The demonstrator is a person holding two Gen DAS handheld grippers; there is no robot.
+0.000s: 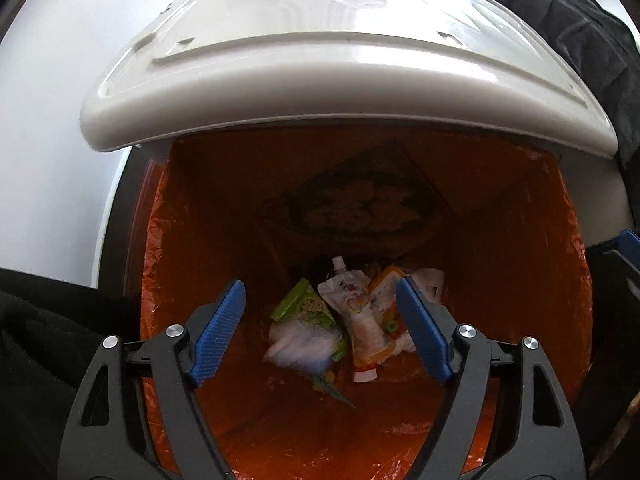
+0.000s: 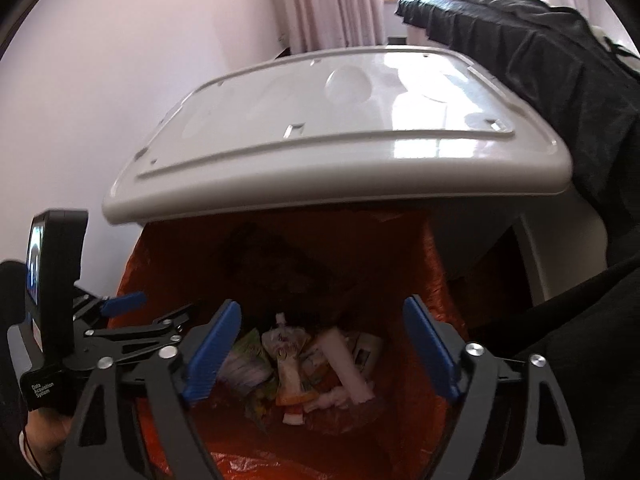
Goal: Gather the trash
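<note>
A white bin with its lid (image 1: 344, 60) raised holds an orange liner bag (image 1: 520, 272). At the bottom lie a green packet (image 1: 304, 304), a white spouted pouch (image 1: 348, 288), an orange pouch (image 1: 372, 340) and a blurred wad of clear plastic (image 1: 296, 344). My left gripper (image 1: 320, 286) hangs over the bin's mouth, open, with nothing between its blue pads. My right gripper (image 2: 322, 304) is also open and empty above the same bin (image 2: 332, 128). Below it, a white tube (image 2: 348, 364) rests among the pouches (image 2: 288, 360). The left gripper's body (image 2: 120, 320) shows at the left edge.
Black cloth (image 2: 540, 52) is draped over something at the bin's right. A pale wall (image 2: 120, 60) and a curtain (image 2: 332, 0) stand behind. Dark sleeves (image 1: 40, 340) fill the lower corners. A blue-edged crate (image 1: 628, 248) peeks in at the right.
</note>
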